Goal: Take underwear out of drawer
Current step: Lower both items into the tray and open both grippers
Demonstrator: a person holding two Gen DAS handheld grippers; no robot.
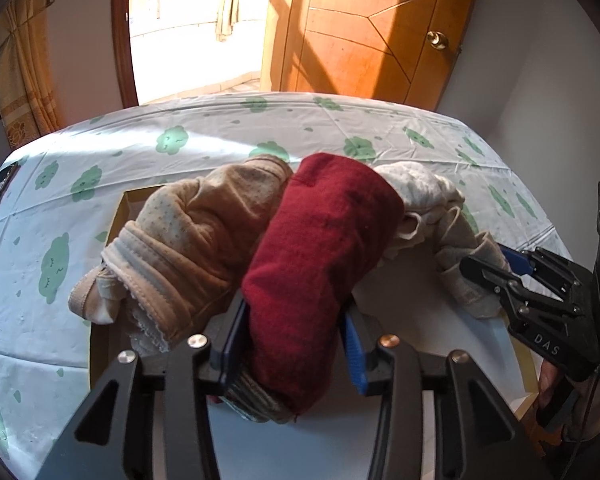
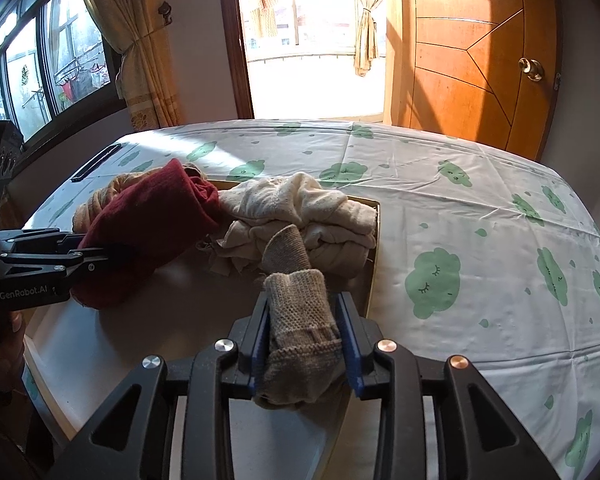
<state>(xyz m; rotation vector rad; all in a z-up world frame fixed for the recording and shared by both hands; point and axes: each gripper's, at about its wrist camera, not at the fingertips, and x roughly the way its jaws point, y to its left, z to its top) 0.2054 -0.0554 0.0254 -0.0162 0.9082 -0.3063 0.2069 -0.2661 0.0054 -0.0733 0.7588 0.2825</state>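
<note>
Left wrist view: a dark red garment (image 1: 320,256) is clamped in the left gripper (image 1: 292,344) over the drawer (image 1: 120,216). A knitted beige piece (image 2: 300,320) is pinched by the right gripper (image 2: 304,340); tangled cream underwear (image 2: 300,216) at the drawer's far right could be dragged out.

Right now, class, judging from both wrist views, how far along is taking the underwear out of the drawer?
Done: nothing lies clear of the drawer yet. In hand: the left tool grips the dark red garment; the right tool grips the beige knit piece. Left: both need moving out, and the tan garment and cream pile remain inside.
</note>
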